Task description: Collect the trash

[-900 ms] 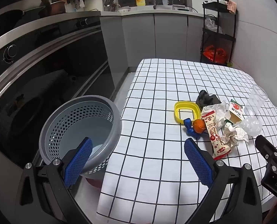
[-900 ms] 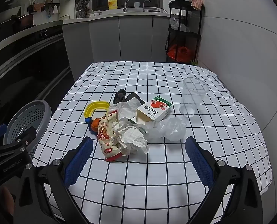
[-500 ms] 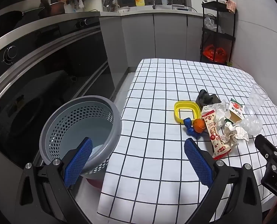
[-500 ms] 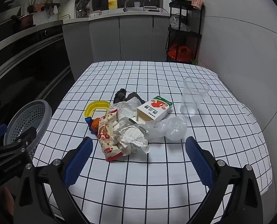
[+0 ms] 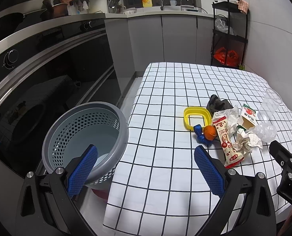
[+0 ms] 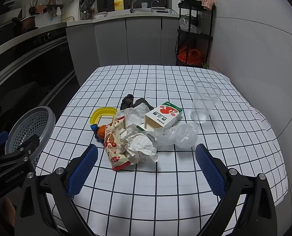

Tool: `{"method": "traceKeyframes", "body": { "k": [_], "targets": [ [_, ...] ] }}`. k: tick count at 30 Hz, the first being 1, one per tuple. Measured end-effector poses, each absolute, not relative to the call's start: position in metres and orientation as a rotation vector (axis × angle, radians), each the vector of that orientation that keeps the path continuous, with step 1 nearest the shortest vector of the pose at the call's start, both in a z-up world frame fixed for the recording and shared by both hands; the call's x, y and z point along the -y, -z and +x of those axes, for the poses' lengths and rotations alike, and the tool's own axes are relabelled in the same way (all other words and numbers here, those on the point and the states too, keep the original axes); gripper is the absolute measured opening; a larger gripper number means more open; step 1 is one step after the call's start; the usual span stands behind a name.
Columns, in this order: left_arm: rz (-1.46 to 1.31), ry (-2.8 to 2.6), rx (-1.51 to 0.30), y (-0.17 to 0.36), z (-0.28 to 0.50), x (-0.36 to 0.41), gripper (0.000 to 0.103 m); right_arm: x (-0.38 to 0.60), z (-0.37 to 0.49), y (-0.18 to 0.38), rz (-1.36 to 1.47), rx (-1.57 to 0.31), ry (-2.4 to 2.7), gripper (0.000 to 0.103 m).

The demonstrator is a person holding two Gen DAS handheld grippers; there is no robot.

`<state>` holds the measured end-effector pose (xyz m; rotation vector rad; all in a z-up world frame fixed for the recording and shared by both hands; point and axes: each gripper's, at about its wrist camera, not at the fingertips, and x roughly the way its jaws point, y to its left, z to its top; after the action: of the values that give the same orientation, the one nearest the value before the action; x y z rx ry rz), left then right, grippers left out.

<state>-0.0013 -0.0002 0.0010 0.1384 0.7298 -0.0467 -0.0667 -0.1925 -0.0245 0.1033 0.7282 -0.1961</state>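
Note:
A pile of trash lies on the checked tablecloth (image 6: 165,78): a red-and-cream snack wrapper (image 6: 114,143), crumpled paper (image 6: 142,147), a small white carton (image 6: 163,115), a crumpled clear bag (image 6: 181,135), an orange peel (image 6: 101,130), a yellow ring (image 6: 101,114), a dark rag (image 6: 132,102) and a clear plastic cup (image 6: 204,102). A grey perforated bin (image 5: 87,137) stands on the floor left of the table. My left gripper (image 5: 146,169) is open and empty over the table's left edge. My right gripper (image 6: 146,167) is open and empty just in front of the pile.
Dark oven fronts (image 5: 37,78) line the left side. Grey cabinets with a sink (image 6: 144,5) stand at the back. A black shelf rack (image 6: 195,31) holding an orange bag stands at the back right. A white wall (image 6: 254,49) runs along the table's right.
Both grippers have barely moved. The right gripper has crept slightly closer to the pile. Nothing was taken hold of.

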Motion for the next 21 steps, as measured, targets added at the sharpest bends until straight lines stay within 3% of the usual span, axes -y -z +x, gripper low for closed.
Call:
{"method": "traceKeyframes", "body": {
  "k": [21],
  "targets": [
    [0.139,0.043,-0.727,-0.0007,-0.0009,-0.002,0.097,0.1938,-0.0665,0.0235,0.11,-0.728,0.193,0.095]
  ]
}}
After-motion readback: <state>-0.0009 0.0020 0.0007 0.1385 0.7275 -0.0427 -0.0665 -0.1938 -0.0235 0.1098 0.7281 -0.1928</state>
